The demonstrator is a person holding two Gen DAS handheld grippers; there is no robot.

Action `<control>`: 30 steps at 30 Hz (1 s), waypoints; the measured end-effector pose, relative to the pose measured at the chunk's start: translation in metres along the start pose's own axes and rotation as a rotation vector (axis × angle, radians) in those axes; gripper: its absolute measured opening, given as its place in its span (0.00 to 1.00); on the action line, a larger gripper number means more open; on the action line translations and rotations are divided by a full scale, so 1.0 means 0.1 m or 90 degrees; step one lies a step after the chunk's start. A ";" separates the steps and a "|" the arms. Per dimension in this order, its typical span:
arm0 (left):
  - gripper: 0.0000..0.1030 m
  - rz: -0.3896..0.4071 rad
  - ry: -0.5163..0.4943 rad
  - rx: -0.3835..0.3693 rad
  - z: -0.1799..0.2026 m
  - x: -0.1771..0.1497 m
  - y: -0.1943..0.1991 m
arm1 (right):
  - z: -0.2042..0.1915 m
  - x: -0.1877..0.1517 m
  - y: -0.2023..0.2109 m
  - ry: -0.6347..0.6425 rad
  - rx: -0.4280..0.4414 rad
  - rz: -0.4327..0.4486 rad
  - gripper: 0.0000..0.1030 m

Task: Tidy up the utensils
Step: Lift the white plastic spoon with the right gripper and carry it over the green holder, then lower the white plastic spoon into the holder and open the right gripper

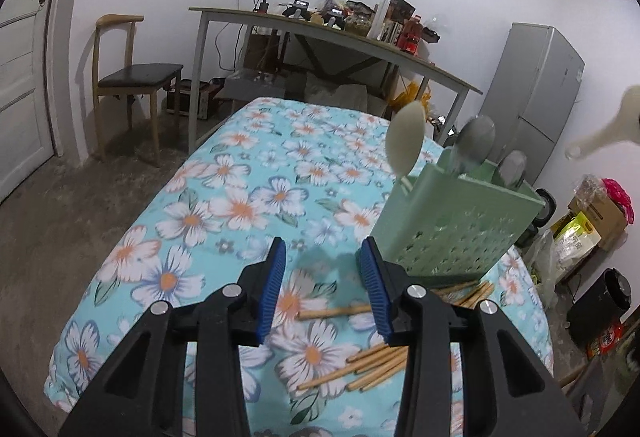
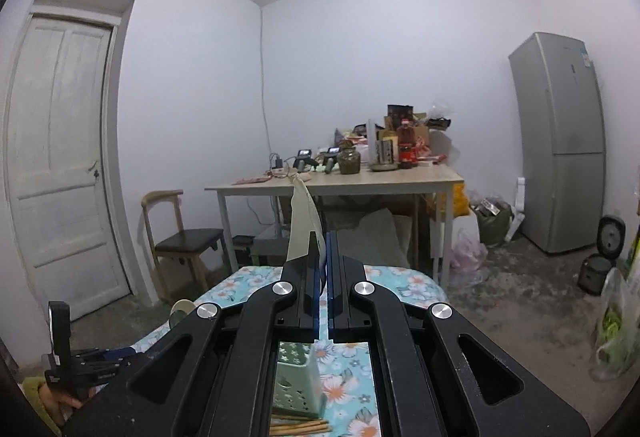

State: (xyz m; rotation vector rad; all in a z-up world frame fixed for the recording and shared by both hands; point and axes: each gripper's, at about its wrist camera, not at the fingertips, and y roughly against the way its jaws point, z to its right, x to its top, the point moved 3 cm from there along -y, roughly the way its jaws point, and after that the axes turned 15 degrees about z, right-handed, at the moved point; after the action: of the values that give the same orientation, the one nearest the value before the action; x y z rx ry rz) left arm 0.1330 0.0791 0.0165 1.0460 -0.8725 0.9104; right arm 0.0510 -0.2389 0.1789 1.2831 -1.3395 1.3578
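A green perforated utensil holder [image 1: 452,221] stands on the floral-clothed table [image 1: 240,197]; it shows in the right wrist view [image 2: 296,377] below the gripper. A cream spoon [image 1: 404,143] and two grey spoons [image 1: 476,137] stand in it. Several wooden chopsticks [image 1: 360,365] lie on the cloth in front of the holder. My left gripper [image 1: 322,277] is open and empty above the chopsticks, left of the holder. My right gripper [image 2: 323,257] is shut on a cream utensil [image 2: 304,221], held high; that utensil shows at the left wrist view's right edge [image 1: 608,133].
Beyond the table stand a cluttered desk [image 1: 320,25], a wooden chair [image 1: 132,77], a white door [image 2: 64,157] and a grey fridge [image 2: 564,141]. Bags and boxes [image 1: 580,229] lie on the floor at the right.
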 end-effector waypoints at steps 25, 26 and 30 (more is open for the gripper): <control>0.37 -0.016 0.014 0.012 -0.20 -0.19 -0.07 | -0.20 -1.02 -0.78 0.021 -0.008 -0.226 0.12; 0.37 -0.016 0.013 0.012 -0.20 -0.19 -0.07 | -0.19 -1.01 -0.77 0.017 -0.008 -0.226 0.19; 0.37 -0.019 0.015 0.011 -0.20 -0.20 -0.08 | -0.19 -0.94 -0.73 0.011 -0.010 -0.212 0.25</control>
State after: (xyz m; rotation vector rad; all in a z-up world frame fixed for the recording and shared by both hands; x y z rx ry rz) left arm 0.1357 0.0923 -0.0095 1.0586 -0.8295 0.9044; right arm 0.1344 -0.2036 0.0994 1.4083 -1.0647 1.1219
